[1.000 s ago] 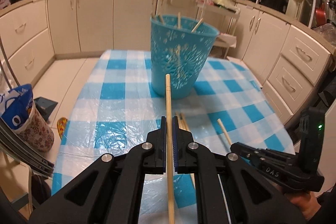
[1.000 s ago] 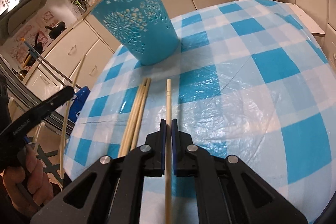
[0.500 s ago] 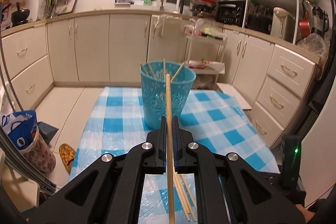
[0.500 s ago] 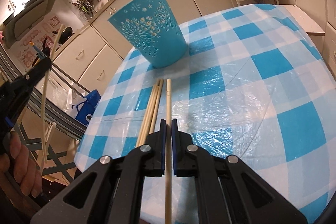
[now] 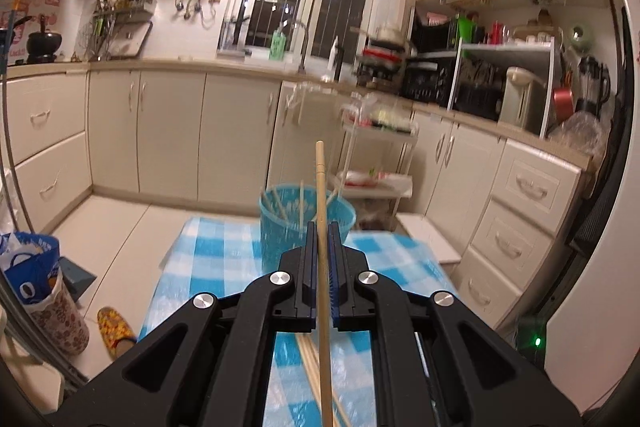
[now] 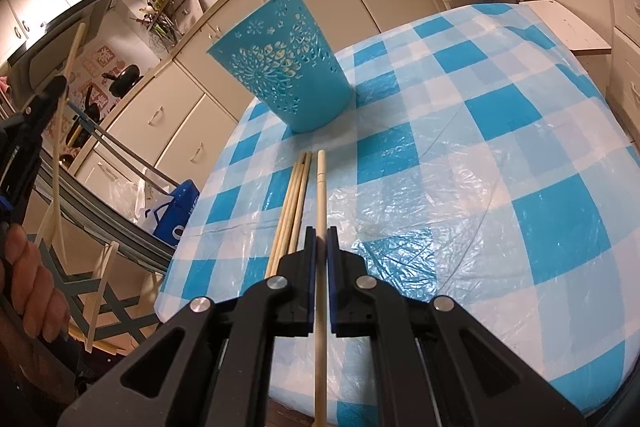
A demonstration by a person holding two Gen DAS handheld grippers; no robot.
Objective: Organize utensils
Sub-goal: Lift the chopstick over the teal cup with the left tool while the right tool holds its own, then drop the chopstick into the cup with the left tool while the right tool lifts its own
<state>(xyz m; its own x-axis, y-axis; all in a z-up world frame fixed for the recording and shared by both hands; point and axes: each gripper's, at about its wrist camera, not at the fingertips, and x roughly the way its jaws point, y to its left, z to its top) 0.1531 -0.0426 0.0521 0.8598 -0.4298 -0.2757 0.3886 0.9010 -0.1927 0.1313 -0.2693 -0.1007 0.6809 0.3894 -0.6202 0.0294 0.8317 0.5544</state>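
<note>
left claw (image 5: 319, 227) pinching chopstick (image 5: 321, 187) at frame centre, tip raised above basket (image 5: 306, 223) rim beyond. tilt tip down over opening before letting go. right claw (image 6: 318, 231) clamped on second chopstick (image 6: 320, 187), low over table (image 6: 520, 187); loose sticks (image 6: 294, 203) just left; keep it waiting clear.

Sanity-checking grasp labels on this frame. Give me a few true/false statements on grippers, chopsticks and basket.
1. The left gripper is shut on a chopstick. True.
2. The right gripper is open and holds nothing. False: it is shut on a chopstick.
3. The blue basket lies tipped over. False: it stands upright on the checked tablecloth.
4. Loose chopsticks lie on the tablecloth beside the right gripper. True.
5. The basket is empty. False: sticks stand in it.
</note>
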